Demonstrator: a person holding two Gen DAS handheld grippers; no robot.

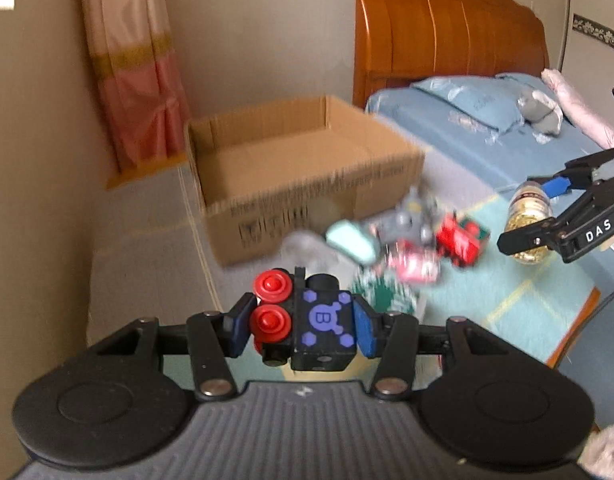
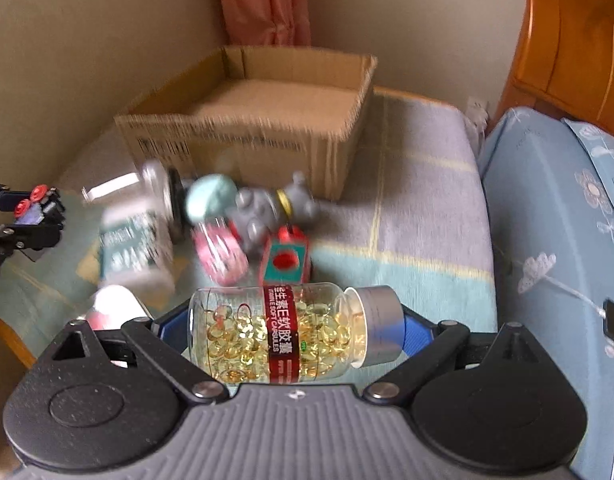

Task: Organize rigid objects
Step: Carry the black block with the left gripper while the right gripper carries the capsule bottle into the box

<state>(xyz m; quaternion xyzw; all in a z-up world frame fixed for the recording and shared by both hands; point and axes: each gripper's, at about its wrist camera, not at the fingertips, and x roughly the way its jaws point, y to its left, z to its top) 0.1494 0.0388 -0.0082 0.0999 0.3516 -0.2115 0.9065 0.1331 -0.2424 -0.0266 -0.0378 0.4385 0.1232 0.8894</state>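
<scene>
My left gripper [image 1: 303, 326] is shut on a black toy train car [image 1: 307, 320] with red wheels and a purple B, held above the mat. It also shows in the right wrist view [image 2: 31, 216] at far left. My right gripper [image 2: 291, 328] is shut on a clear capsule bottle [image 2: 283, 332] with yellow softgels, a red label and a silver cap, held sideways. The bottle shows in the left wrist view [image 1: 529, 220] at right. An open cardboard box [image 1: 299, 168] stands beyond; its inside looks bare in the right wrist view [image 2: 267, 100].
A blurred pile lies on the mat before the box: a grey toy figure [image 2: 267, 208], a red and green toy block [image 2: 285, 260], a pink can [image 2: 221, 254], a green-labelled white bottle [image 2: 135, 248], a teal lid [image 2: 211, 196]. A blue-covered bed [image 2: 555, 240] and wooden headboard [image 1: 447, 28] stand right.
</scene>
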